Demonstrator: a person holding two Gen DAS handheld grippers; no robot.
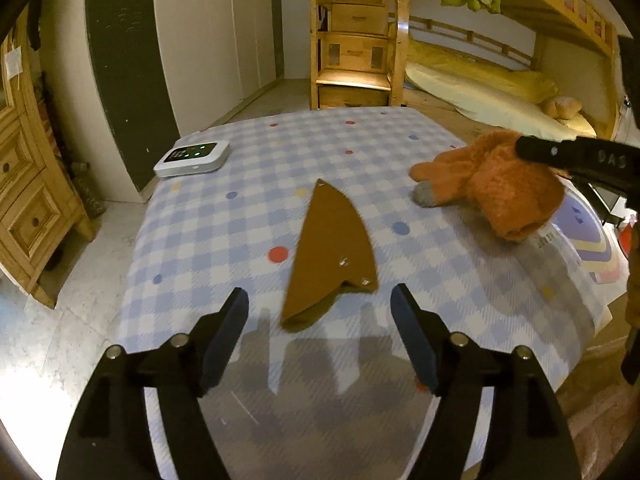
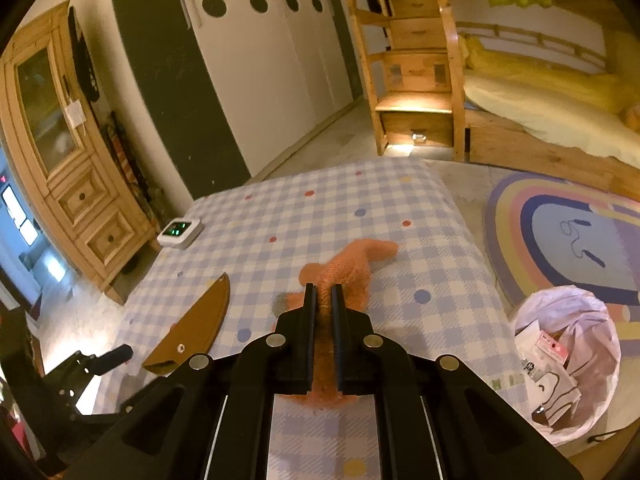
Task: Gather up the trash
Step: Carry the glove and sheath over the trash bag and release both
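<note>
A flat brown pointed sleeve with rivets [image 1: 332, 248] lies on the checked tablecloth [image 1: 280, 152]. My left gripper [image 1: 320, 292] hovers open just in front of its wide end, with nothing between the fingers. To the right, an orange knitted glove [image 1: 492, 184] with a grey fingertip is pinched by a black finger [image 1: 560, 152] of the right gripper. In the right wrist view my right gripper [image 2: 324, 288] is shut on the orange glove [image 2: 352, 264], whose far end rests on the cloth. The brown sleeve [image 2: 200, 320] lies to its left.
A white device with green lights [image 1: 194, 158] sits at the table's far left corner. A white plastic bag [image 2: 560, 296] holding paper scraps stands on the floor to the table's right, by a rainbow rug [image 2: 560, 232]. A wooden cabinet [image 2: 60, 160] stands left; a bunk bed is behind.
</note>
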